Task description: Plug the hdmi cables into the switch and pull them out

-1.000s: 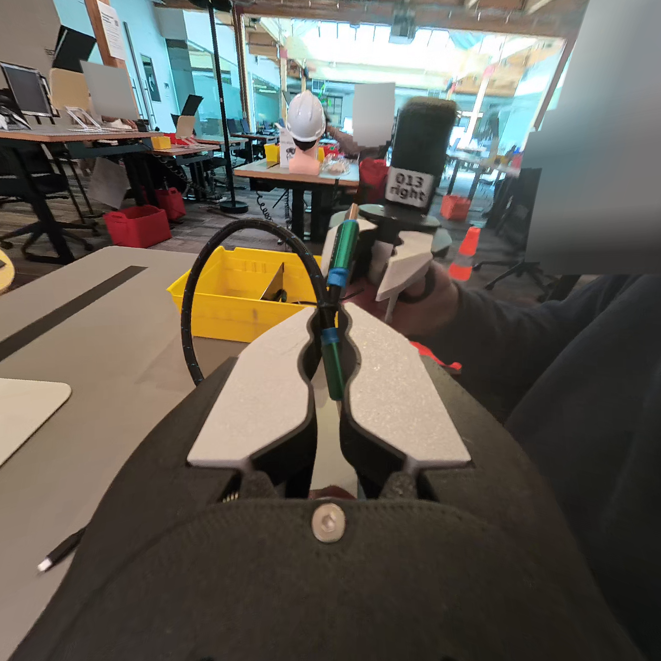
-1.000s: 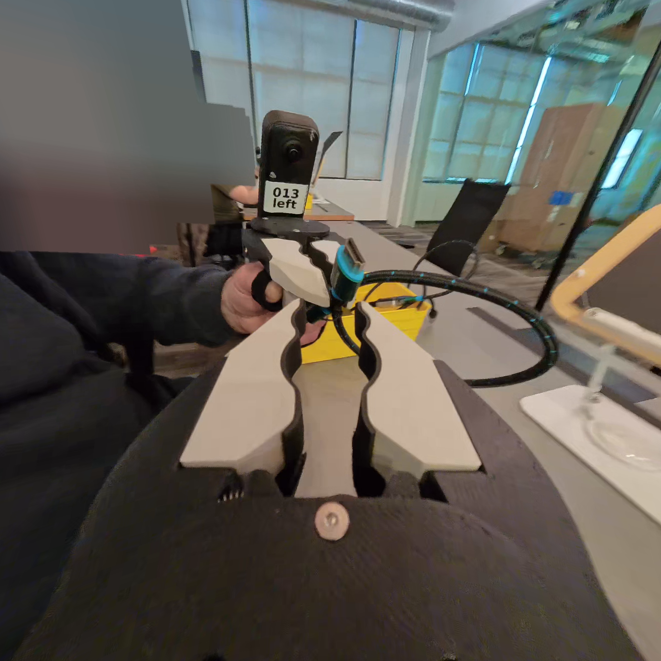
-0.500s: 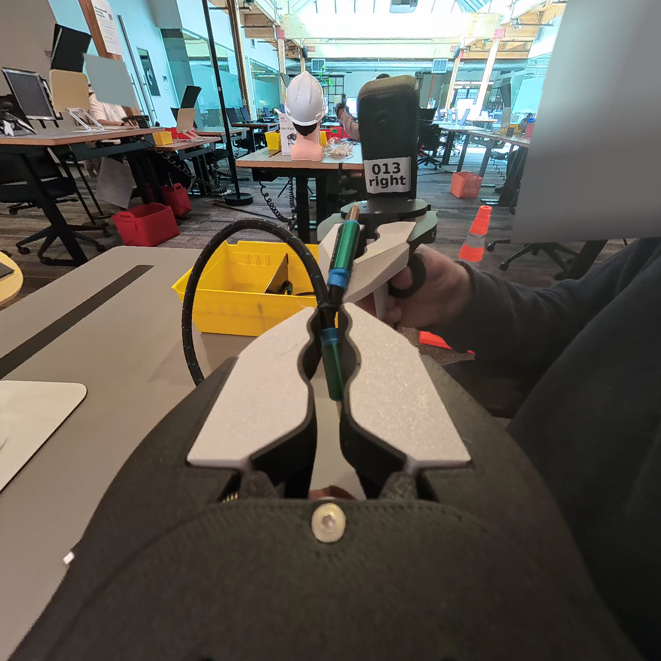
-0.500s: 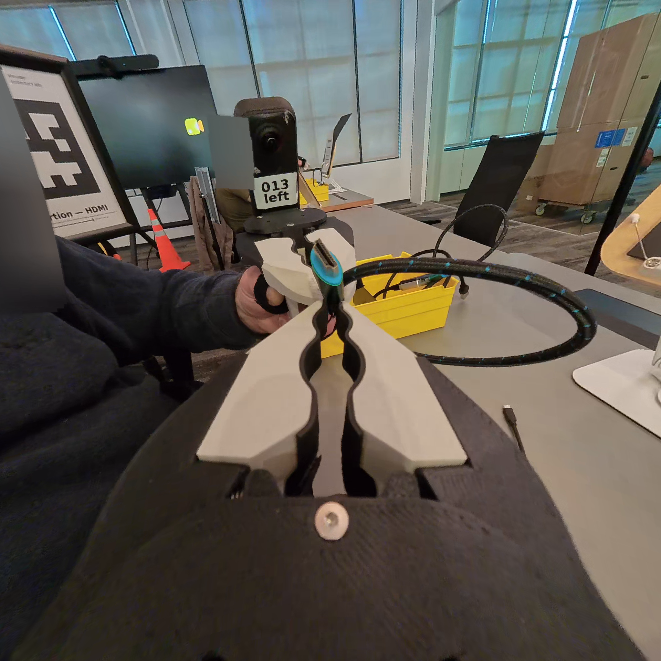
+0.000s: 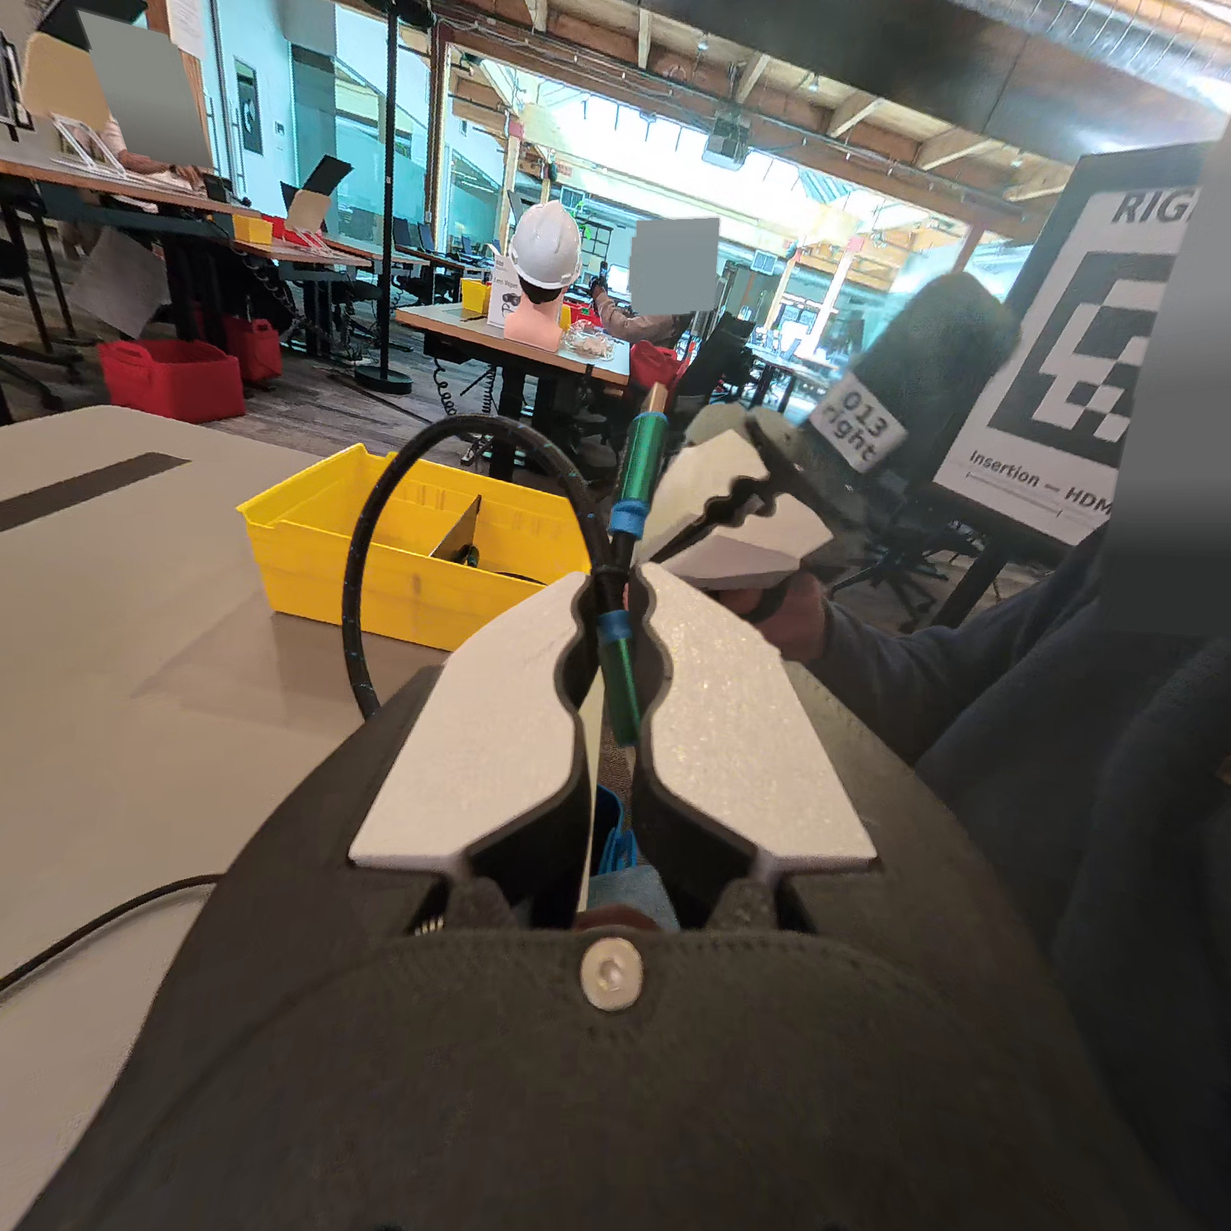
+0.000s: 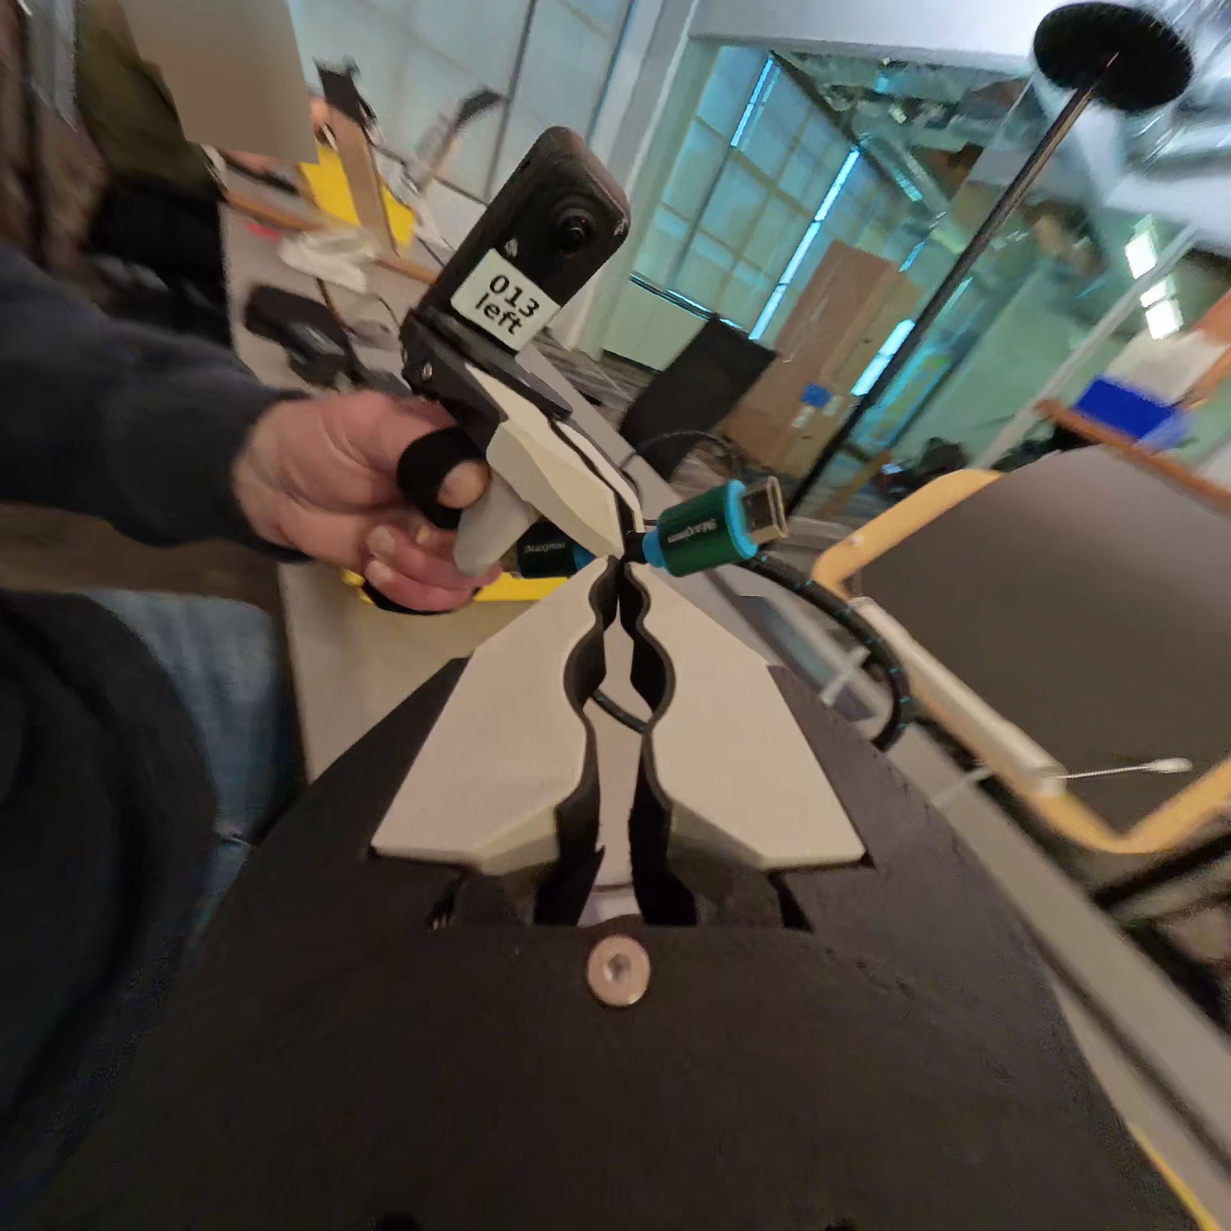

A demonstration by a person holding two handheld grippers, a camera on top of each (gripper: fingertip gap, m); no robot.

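Note:
One black braided HDMI cable (image 5: 356, 599) has a green plug with a blue collar at each end. My left gripper (image 5: 613, 586) is shut on one plug (image 5: 618, 673), which lies lengthwise between the fingers. The other plug (image 5: 641, 453) sticks up just beyond the left gripper's tips. My right gripper (image 6: 621, 573) is shut on the cable right behind that plug (image 6: 706, 533), which points right, metal tip bare. The two grippers meet tip to tip: the left one shows in the right wrist view (image 6: 623, 536), the right one in the left wrist view (image 5: 643, 556). No switch is in view.
A yellow bin (image 5: 400, 586) with a divider stands on the grey table (image 5: 133, 666) behind the cable loop. A thin black cord (image 5: 100, 926) lies on the table at near left. A yellow-framed dark panel (image 6: 999, 599) is close on the right. The person's dark sleeves flank both views. The grippers are tip to tip, or close to it.
My right gripper has shut, from open, on the cable behind the free plug. That plug has tipped to the right. Both grippers have tilted and shifted, staying tip to tip.

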